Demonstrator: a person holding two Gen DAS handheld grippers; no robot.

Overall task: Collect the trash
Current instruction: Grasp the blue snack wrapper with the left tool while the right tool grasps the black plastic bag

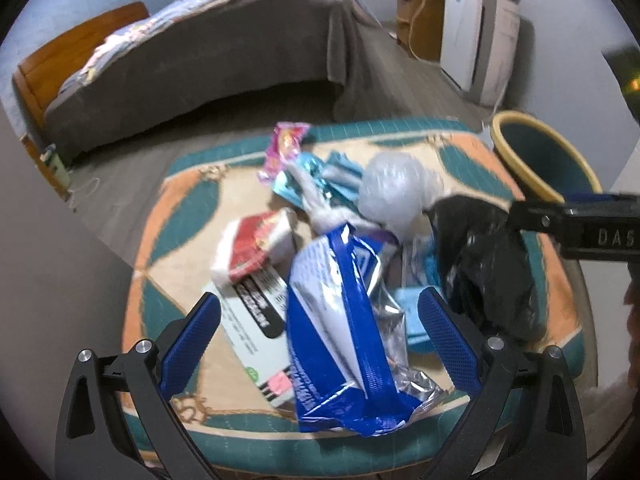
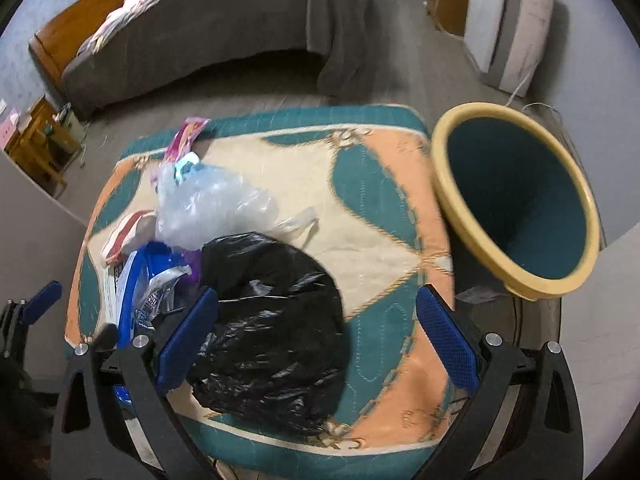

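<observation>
A pile of trash lies on a patterned cushion [image 1: 184, 240] [image 2: 392, 184]. A blue and silver foil bag [image 1: 344, 332] sits between the fingers of my open left gripper [image 1: 320, 320], untouched by the pads. A crumpled black plastic bag [image 2: 272, 332] [image 1: 488, 268] lies between the spread fingers of my open right gripper [image 2: 318, 322], close to the left pad. A clear plastic bag [image 2: 208, 208] [image 1: 396, 192], a red and white pack [image 1: 256, 248], a white carton [image 1: 256, 320] and a pink wrapper [image 1: 284, 148] [image 2: 182, 140] lie behind. A teal bin with a yellow rim [image 2: 520, 196] [image 1: 548, 160] stands right of the cushion.
A bed with a grey cover [image 1: 208, 68] [image 2: 208, 28] stands beyond the cushion on a grey floor. White appliances [image 1: 476, 40] [image 2: 508, 20] and a wooden cabinet [image 1: 420, 20] line the far right wall. A small wooden stand [image 2: 36, 148] is at the left.
</observation>
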